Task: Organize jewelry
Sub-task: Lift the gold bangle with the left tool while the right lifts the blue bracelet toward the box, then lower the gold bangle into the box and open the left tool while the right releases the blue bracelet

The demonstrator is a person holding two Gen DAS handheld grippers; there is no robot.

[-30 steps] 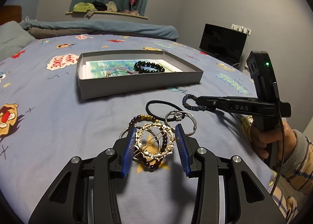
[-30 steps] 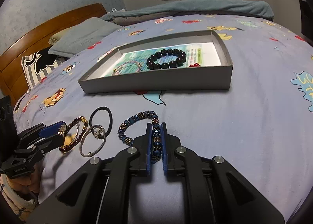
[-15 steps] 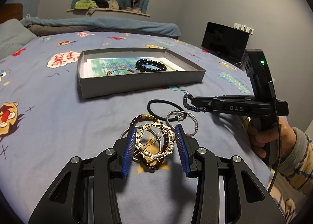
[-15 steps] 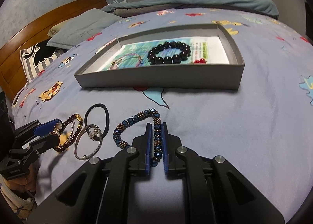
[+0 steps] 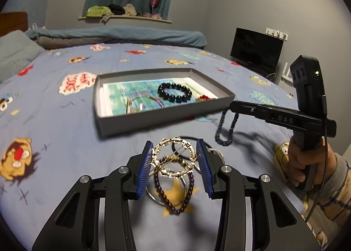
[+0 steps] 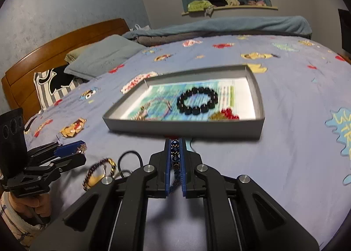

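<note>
Gold-toned ring ornament (image 5: 173, 157) clamped between the blue pads of the left tool (image 5: 174, 164), raised above the bed (image 5: 65, 141). The right tool (image 6: 175, 163) is closed on a blue beaded bracelet (image 5: 226, 128), which hangs free below its tips — just before the grey tray (image 5: 153, 117). The tray holds a black bead bracelet (image 6: 197, 100); a dark bead bracelet (image 5: 175, 194) and a black hair tie (image 6: 129, 159) lie on the bed.
</note>
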